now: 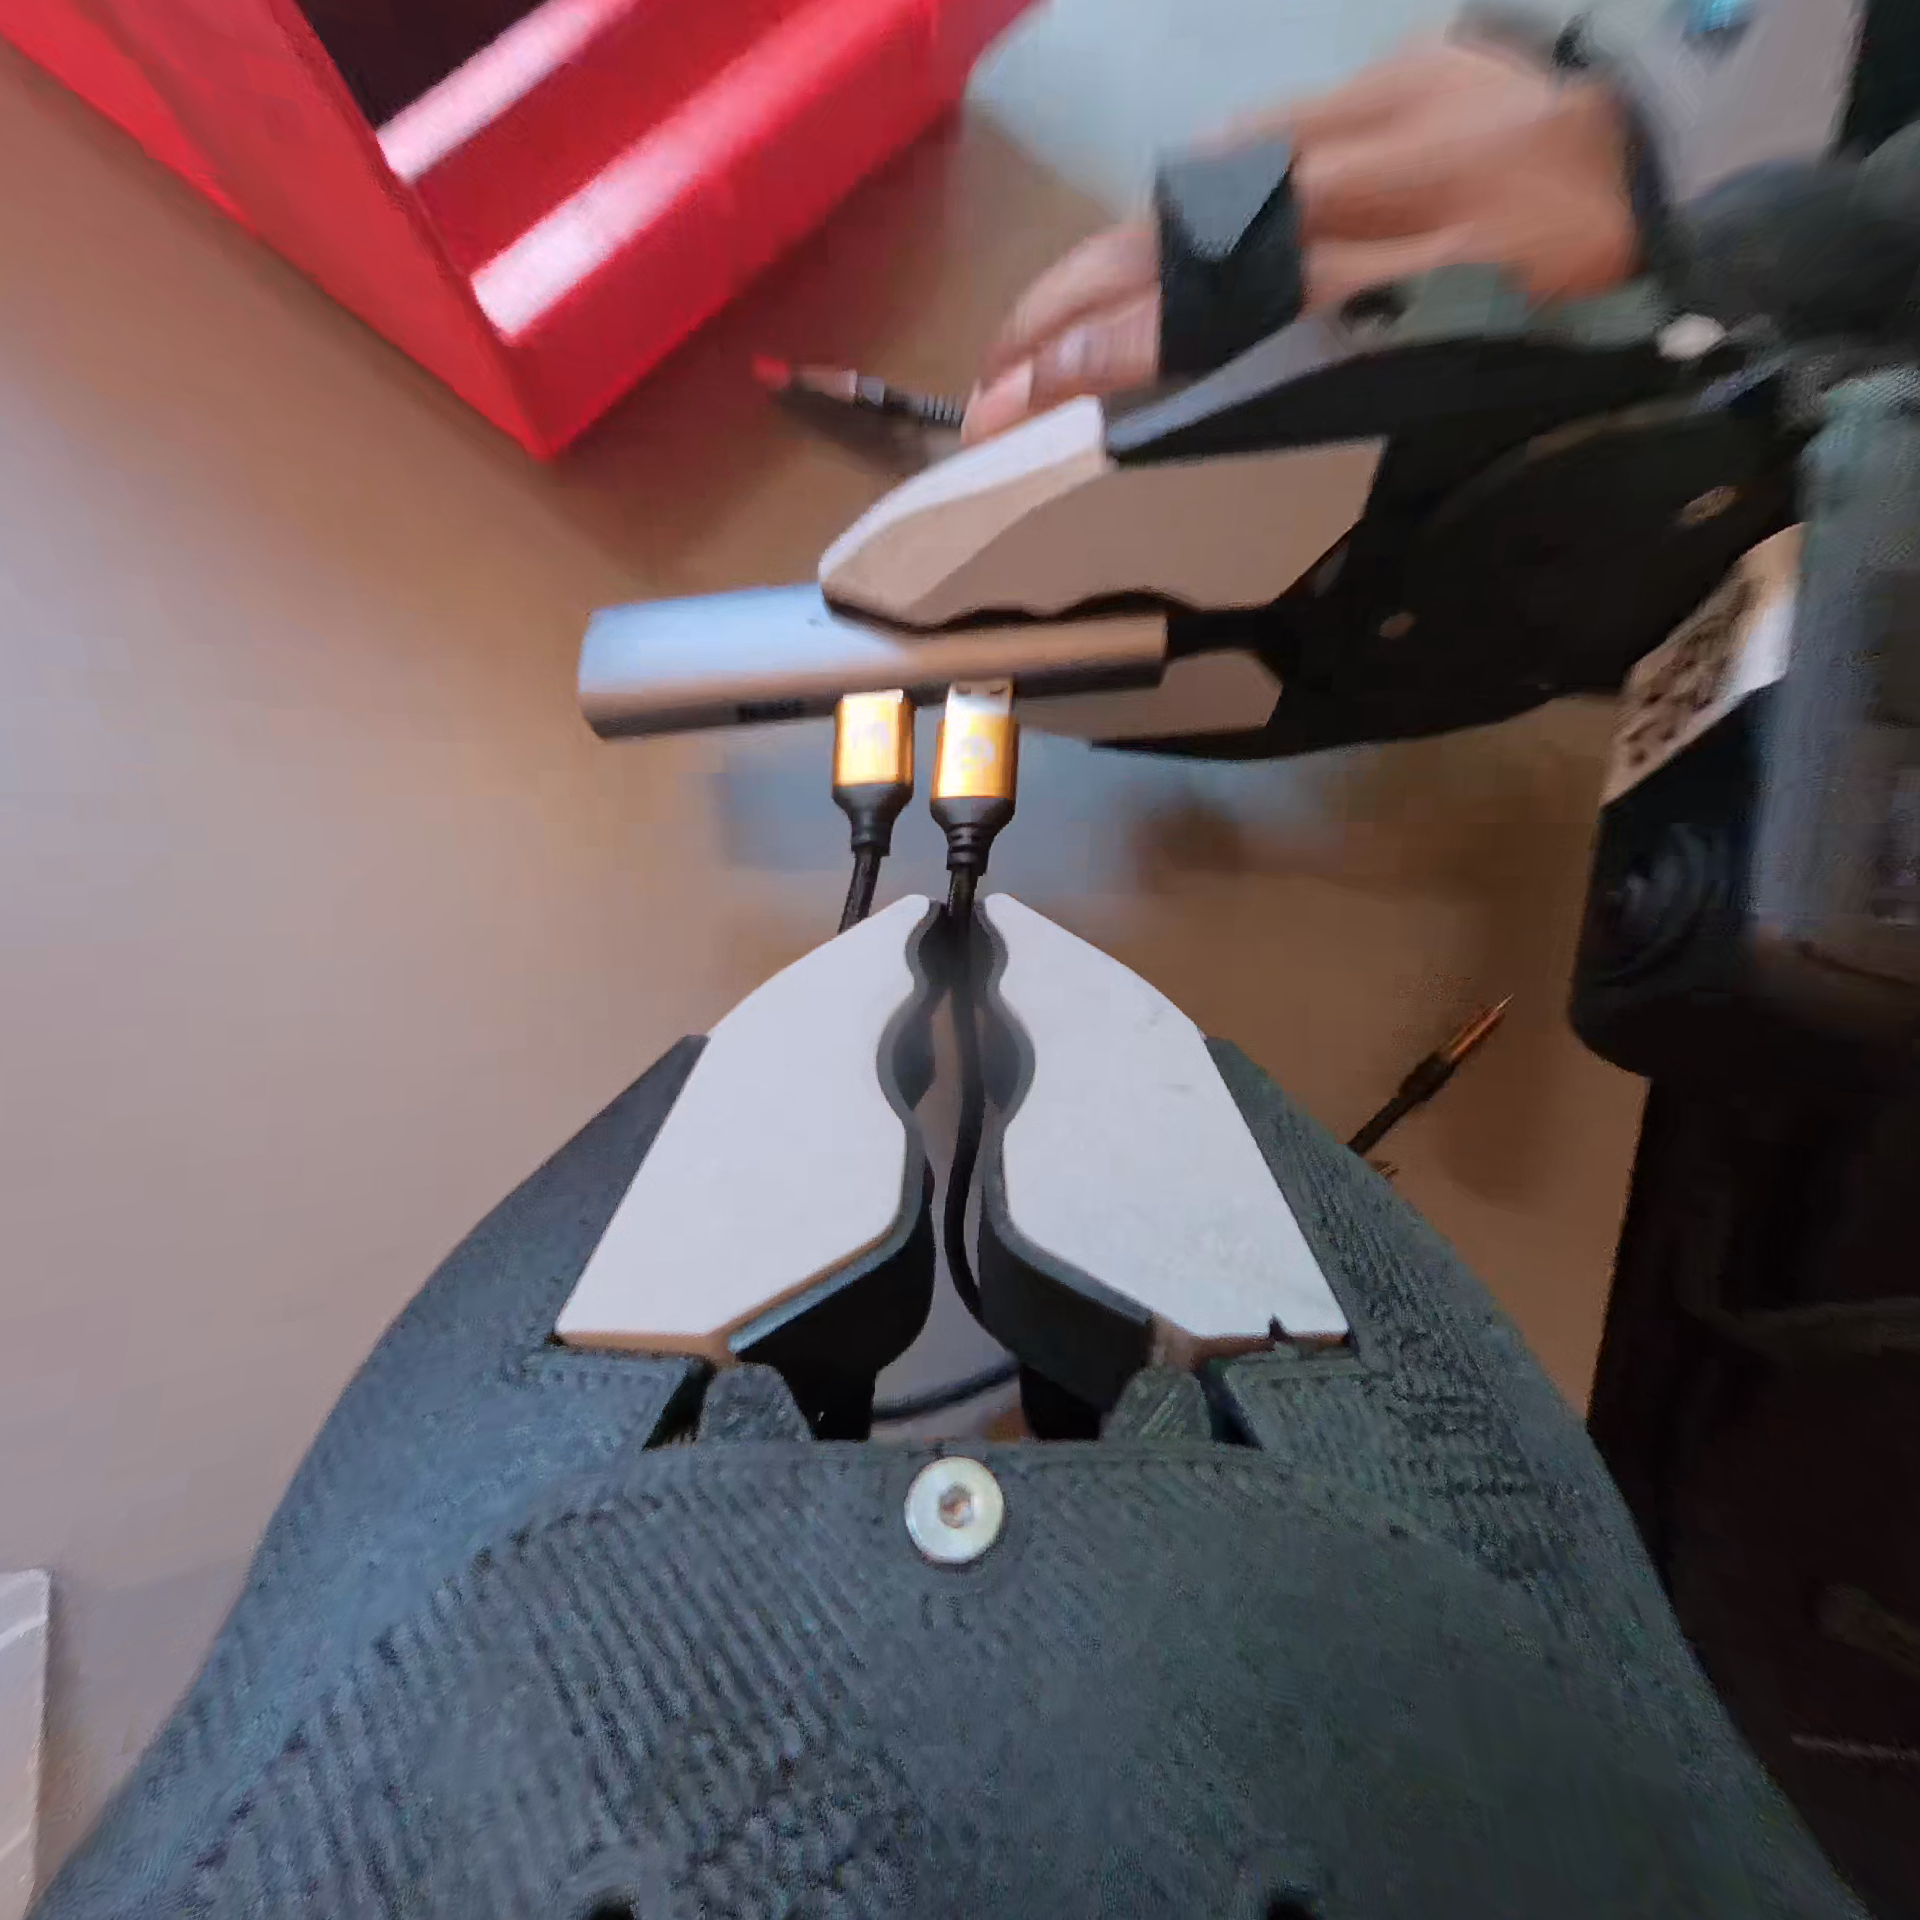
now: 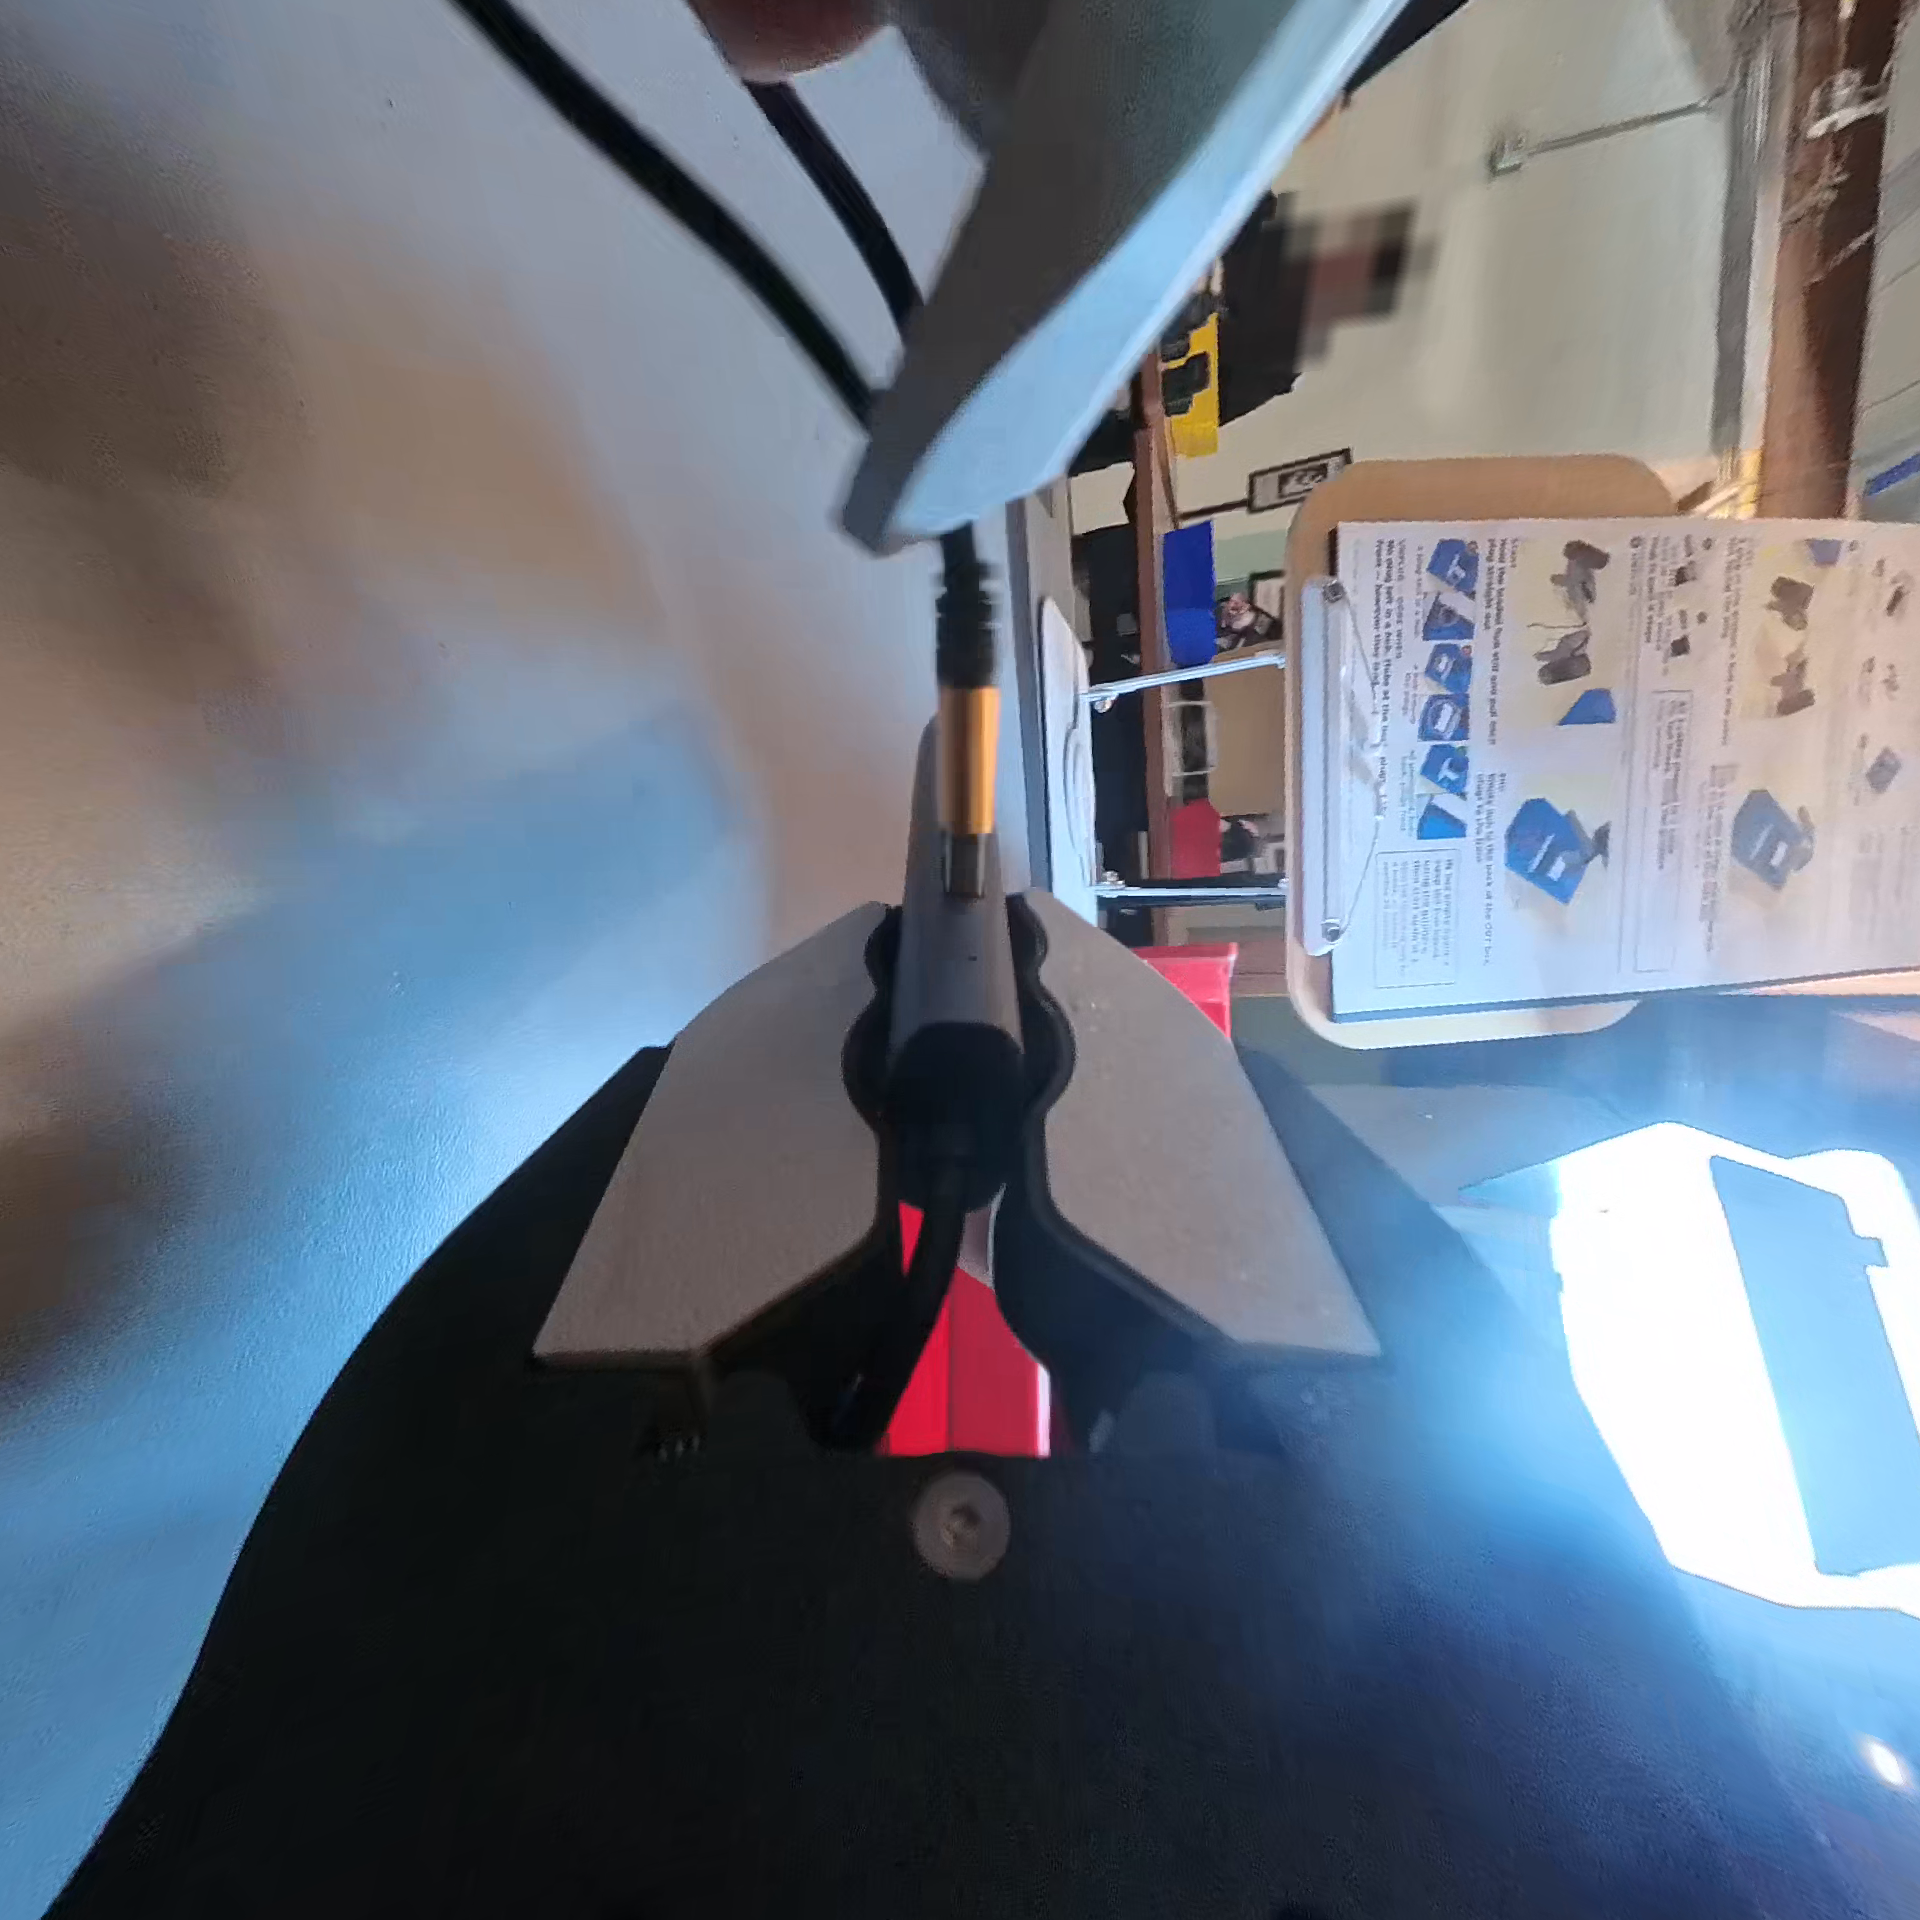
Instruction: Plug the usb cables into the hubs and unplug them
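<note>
Left wrist view: the left hand-held gripper (image 1: pixel 954 914) is clamped on a black cable (image 1: pixel 964 1143), whose orange plug (image 1: pixel 971 753) is seated only partway in the grey hub (image 1: pixel 727 665). That hub is pinched above the worktop (image 1: pixel 312 831) by the right hand-held gripper (image 1: pixel 862 592); a second orange plug (image 1: pixel 873 743) is plugged in alongside.

I take this for a workshop or lab: my right camera shows a clipboard (image 2: pixel 1475 748) of illustrated instruction sheets propped on the bench and cluttered shelving (image 2: pixel 1174 665) behind. My left camera shows a brown tabletop (image 1: pixel 312 831) with a red bin (image 1: pixel 582 208).
</note>
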The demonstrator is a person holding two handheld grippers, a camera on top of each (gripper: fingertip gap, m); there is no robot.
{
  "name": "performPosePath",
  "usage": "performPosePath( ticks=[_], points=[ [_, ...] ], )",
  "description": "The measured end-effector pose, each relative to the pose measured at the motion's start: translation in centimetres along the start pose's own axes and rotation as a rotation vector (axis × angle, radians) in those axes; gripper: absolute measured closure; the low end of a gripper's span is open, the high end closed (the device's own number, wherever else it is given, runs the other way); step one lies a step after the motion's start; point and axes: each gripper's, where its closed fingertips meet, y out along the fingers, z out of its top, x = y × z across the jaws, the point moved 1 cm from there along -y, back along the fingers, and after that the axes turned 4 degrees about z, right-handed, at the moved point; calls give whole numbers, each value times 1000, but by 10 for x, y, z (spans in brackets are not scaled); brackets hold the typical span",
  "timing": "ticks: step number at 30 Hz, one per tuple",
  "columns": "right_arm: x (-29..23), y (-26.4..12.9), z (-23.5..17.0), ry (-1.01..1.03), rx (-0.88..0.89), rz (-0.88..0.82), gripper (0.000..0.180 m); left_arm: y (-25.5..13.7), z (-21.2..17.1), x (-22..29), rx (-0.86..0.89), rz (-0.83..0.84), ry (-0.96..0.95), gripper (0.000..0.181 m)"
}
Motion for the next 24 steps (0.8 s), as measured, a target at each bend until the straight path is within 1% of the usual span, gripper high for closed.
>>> performPosePath(
  ticks=[1, 3, 5, 9, 13, 16, 19, 22, 24],
  points=[
    [-1, 0, 0, -12, 5, 1, 162, -4, 6, 1, 37, -2, -1, 177],
    [-6, 1, 1, -14, -7, 9, 163, -3, 3, -1, -1, 33, 35, 177],
    [-4, 1, 1, 3, -3, 10, 163, -3, 3, 0, 9, 8, 8, 177],
    [-5, 3, -4, 9, -31, 14, 163, 0, 6, 9, 17, -7, 20, 177],
    [-5, 1, -4, 19, -27, 16, 163, 2, 8, 4, 26, 12, 19, 177],
    [-5, -1, -2, 32, -16, 19, 163, 5, 3, -6, -3, 69, 31, 177],
    [-5, -1, -1, 34, -8, 18, 164, 5, 4, 1, -2, 75, 49, 177],
    [1, -4, 4, 30, 0, -5, 163, 16, -4, 8, -68, 66, 87, 177],
    [-2, -5, 3, 25, -3, 12, 163, 14, 0, 8, -25, 34, 44, 178]
  ],
)
